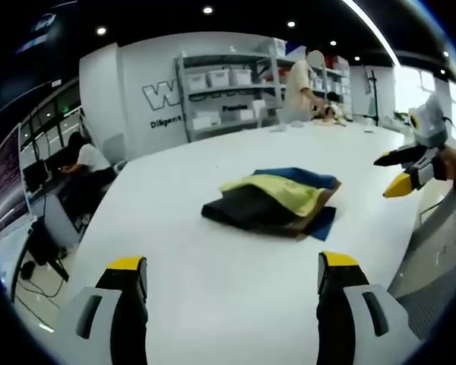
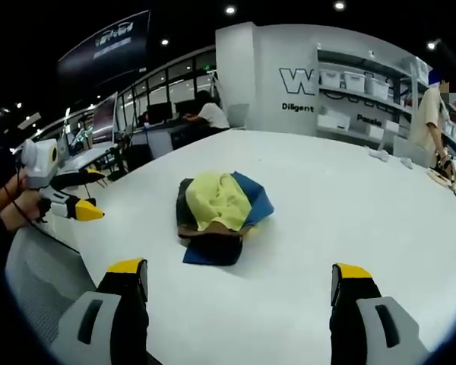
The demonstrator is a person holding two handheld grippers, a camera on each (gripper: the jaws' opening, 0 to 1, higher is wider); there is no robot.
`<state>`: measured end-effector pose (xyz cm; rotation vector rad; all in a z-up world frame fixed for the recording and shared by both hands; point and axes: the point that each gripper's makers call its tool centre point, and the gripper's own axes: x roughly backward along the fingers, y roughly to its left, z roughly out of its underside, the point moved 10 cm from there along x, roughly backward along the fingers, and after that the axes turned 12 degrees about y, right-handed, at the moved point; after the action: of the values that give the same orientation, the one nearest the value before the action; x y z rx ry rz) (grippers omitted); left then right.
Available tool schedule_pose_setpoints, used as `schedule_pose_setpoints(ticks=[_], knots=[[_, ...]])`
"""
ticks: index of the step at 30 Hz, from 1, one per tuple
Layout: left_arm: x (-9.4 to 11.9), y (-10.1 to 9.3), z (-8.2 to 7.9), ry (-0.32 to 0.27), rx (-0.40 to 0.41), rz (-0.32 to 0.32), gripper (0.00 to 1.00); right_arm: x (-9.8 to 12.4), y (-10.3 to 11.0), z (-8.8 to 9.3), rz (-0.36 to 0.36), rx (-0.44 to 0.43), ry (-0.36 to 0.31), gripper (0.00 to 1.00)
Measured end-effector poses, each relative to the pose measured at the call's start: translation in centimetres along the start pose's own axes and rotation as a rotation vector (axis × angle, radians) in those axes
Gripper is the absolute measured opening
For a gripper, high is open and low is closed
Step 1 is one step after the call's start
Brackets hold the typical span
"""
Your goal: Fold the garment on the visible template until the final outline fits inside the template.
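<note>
Your left gripper (image 1: pixel 232 285) hangs with jaws spread and nothing between them. Mid-worktop (image 1: pixel 213 304), well apart from both grippers, the garment pile (image 1: pixel 277 201) lies bunched: yellow over dark and blue layers. It looks soft and light; take hold at a loose outer edge. Your right gripper (image 2: pixel 239 293) is likewise released.
</note>
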<state>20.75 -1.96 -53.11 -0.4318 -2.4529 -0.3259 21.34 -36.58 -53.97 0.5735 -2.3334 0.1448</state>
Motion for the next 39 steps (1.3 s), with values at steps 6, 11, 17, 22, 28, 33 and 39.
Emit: schedule_pose_setpoints(ticks=[6, 11, 17, 22, 28, 33, 39], knots=[[-0.09, -0.04, 0.06, 0.007, 0.000, 0.005, 0.88, -0.19, 0.17, 0.11, 0.009, 0.016, 0.017, 0.99], [-0.06, -0.02, 0.13, 0.016, 0.001, 0.004, 0.88, -0.23, 0.41, 0.14, 0.012, 0.042, 0.034, 0.99], [-0.15, -0.03, 0.20, 0.027, -0.001, 0.008, 0.88, -0.17, 0.35, 0.11, 0.010, 0.034, 0.028, 0.99], [-0.20, -0.06, 0.24, 0.035, -0.005, 0.008, 0.88, -0.10, 0.26, 0.11, 0.018, 0.037, 0.026, 0.99], [-0.12, 0.06, 0.23, 0.029, -0.003, -0.001, 0.87, -0.14, 0.25, 0.10, -0.002, 0.026, 0.020, 0.99], [-0.12, 0.09, 0.25, 0.032, -0.006, -0.004, 0.86, -0.07, 0.22, 0.05, -0.016, 0.010, 0.010, 0.99], [-0.10, 0.22, 0.33, 0.033, 0.009, -0.003, 0.86, -0.01, 0.34, 0.01, -0.009, 0.028, 0.006, 0.99]])
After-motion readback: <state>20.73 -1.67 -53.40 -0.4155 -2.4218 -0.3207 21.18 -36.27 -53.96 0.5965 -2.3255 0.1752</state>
